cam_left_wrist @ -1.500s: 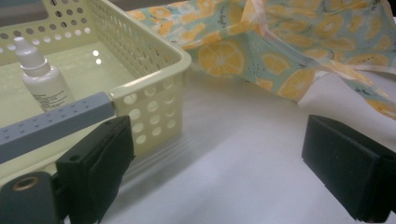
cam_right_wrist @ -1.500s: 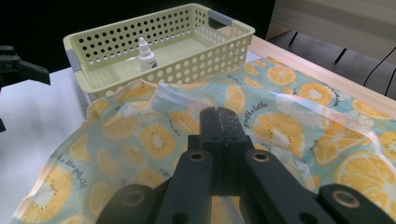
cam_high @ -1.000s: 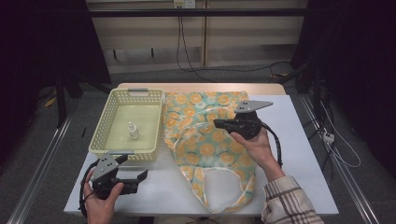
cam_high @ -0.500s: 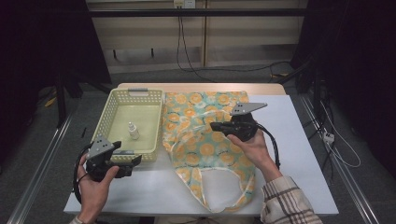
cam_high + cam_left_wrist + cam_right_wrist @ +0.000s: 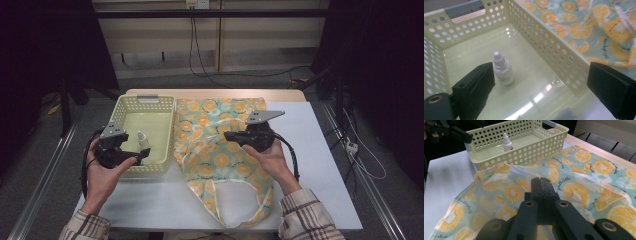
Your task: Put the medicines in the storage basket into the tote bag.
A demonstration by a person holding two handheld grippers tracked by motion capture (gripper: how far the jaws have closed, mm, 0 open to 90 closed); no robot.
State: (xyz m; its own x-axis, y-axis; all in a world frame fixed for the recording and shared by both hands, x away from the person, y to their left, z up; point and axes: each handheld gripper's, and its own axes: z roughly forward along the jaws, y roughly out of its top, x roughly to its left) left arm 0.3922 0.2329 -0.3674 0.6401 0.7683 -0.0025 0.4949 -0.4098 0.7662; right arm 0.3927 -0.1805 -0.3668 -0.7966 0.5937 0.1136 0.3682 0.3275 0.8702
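- Fabric of a bag [image 5: 220,150] printed with orange slices lay spread on the white tabletop [image 5: 320,165], its looped handles toward the person's edge.
- The right hand-held gripper [image 5: 231,135] rested over the bag's upper middle; in the right gripper view its jaws were pressed together, and a fold of the bag's cloth seemed caught between them, though the pinch itself was hidden behind the jaws.
- A pale yellow perforated basket [image 5: 131,107] stood just left of the bag, touching its edge.
- A small white dropper bottle [image 5: 502,68] stood upright on the basket's floor, toward its near side.
- The left hand-held gripper [image 5: 142,154] hovered at the basket's near edge, pointing inward, jaws spread wide and holding nothing; in the left gripper view the bottle sat just beside one jaw, ahead of the gap.
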